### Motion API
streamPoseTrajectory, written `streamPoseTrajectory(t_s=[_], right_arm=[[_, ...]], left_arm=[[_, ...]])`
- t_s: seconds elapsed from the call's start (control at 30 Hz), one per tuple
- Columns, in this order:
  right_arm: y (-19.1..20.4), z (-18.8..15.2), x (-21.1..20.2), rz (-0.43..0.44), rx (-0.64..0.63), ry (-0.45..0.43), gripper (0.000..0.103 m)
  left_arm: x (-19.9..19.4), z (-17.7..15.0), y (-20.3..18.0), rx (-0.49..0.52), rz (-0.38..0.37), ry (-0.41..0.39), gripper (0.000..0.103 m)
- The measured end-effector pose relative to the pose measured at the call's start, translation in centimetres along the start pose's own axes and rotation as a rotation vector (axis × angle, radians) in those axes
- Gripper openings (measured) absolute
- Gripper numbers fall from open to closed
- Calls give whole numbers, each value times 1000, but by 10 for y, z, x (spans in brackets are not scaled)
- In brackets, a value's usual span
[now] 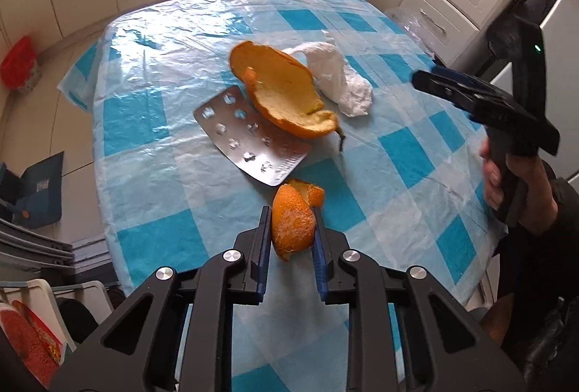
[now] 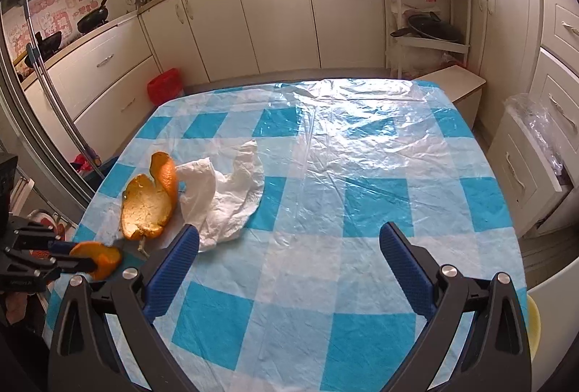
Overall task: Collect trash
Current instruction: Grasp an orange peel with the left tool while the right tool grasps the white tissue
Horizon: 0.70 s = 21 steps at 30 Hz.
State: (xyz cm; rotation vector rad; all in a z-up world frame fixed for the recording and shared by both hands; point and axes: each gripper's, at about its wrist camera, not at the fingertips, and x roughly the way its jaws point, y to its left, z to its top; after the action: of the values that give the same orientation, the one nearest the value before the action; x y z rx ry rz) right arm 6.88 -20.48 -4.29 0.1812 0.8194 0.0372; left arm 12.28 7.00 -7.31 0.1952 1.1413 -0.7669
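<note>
My left gripper is shut on a small piece of orange peel and holds it above the blue checked tablecloth. That peel also shows at the left of the right wrist view. A large orange peel lies mid-table, partly over an empty silver blister pack. A crumpled white tissue lies beside it. In the right wrist view the large peel and tissue lie left of centre. My right gripper is open and empty above the table; it shows at the right of the left wrist view.
Cream kitchen cabinets surround the table. A red-bagged bin stands on the floor beyond the far left corner. A white bin with a clear liner stands at the right. A white shelf rack holds pans.
</note>
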Motion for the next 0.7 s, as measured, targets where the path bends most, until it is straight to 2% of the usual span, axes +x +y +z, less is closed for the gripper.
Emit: streamPoseTrajectory(t_s=[0.2, 0.4, 0.43, 0.47, 0.53, 0.57, 0.63, 0.7], right_arm=[[21, 15, 39, 35, -21, 72, 96], [42, 26, 70, 17, -46, 121, 96], [45, 28, 72, 11, -58, 123, 94], [48, 28, 75, 2, -74, 130, 90], [53, 28, 75, -24, -114, 130, 60], [53, 27, 73, -27, -127, 127, 53], [46, 26, 66, -6, -125, 137, 24], [36, 21, 58, 2, -125, 153, 19]], left_arm=[[3, -15, -23, 37, -93, 61, 19], [11, -17, -42, 67, -105, 76, 21], [14, -17, -47, 75, -99, 77, 25], [17, -17, -52, 82, -93, 78, 27], [20, -18, -64, 107, -71, 69, 29], [22, -18, -69, 116, -57, 64, 30], [23, -18, -77, 113, -33, 48, 30], [27, -18, -84, 95, -13, 33, 30]])
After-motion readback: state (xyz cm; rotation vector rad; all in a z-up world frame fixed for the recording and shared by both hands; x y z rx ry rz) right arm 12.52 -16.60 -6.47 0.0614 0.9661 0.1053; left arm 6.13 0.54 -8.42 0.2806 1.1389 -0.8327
